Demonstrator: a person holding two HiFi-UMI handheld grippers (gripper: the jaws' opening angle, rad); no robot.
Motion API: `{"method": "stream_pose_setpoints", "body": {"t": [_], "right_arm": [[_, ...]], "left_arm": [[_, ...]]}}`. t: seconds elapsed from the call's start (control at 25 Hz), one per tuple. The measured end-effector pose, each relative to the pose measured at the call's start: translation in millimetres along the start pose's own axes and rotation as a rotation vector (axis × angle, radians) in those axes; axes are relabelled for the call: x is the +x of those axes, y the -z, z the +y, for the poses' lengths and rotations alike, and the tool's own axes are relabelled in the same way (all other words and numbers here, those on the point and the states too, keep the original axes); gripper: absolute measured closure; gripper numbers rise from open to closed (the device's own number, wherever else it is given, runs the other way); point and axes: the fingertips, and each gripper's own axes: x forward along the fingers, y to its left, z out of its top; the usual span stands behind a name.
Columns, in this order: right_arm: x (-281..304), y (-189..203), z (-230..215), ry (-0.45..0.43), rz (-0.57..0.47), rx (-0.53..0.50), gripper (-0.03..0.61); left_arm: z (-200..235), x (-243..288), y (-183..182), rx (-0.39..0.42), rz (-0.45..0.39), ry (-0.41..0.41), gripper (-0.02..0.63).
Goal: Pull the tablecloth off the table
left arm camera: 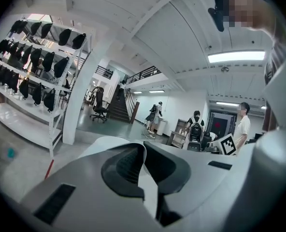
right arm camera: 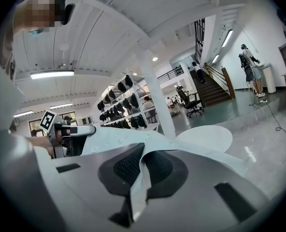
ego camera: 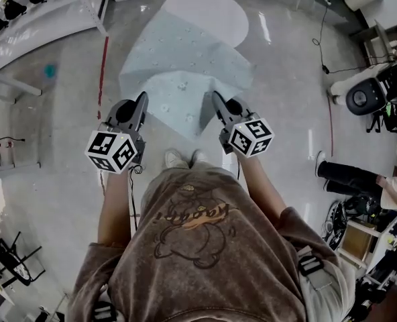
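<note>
Head view showed my left tongs point(ego camera: 142, 101) and right tongs point(ego camera: 217, 100) each clenched on the tablecloth point(ego camera: 185, 69), its far end on the round counter point(ego camera: 212, 9), where a snag or uneven pull might slip it loose.

Ceiling strip light point(left arm camera: 235, 57) glares off the floor point(ego camera: 286, 79); fisheye edges darken.
</note>
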Motion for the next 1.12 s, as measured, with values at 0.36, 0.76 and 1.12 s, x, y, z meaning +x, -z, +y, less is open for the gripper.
{"method": "stream_pose_setpoints", "body": {"t": [0.36, 0.76, 1.12], "right_arm": [[2.9, 2.9, -0.9, -0.082, 0.025, -0.010, 0.569], [6.8, 1.6, 1.8, -0.173, 0.035, -0.001, 0.569], [20.9, 4.3, 16.1, -0.239, 0.061, 0.025, 0.567]], "left_arm": [[-6.9, -7.4, 2.8, 0.005, -0.005, -0.082, 0.594], [-13.3, -13.9, -2.1, 0.008, -0.018, -0.167, 0.594], [0.2, -27.1, -5.8, -0.016, -0.024, -0.241, 0.594]]}}
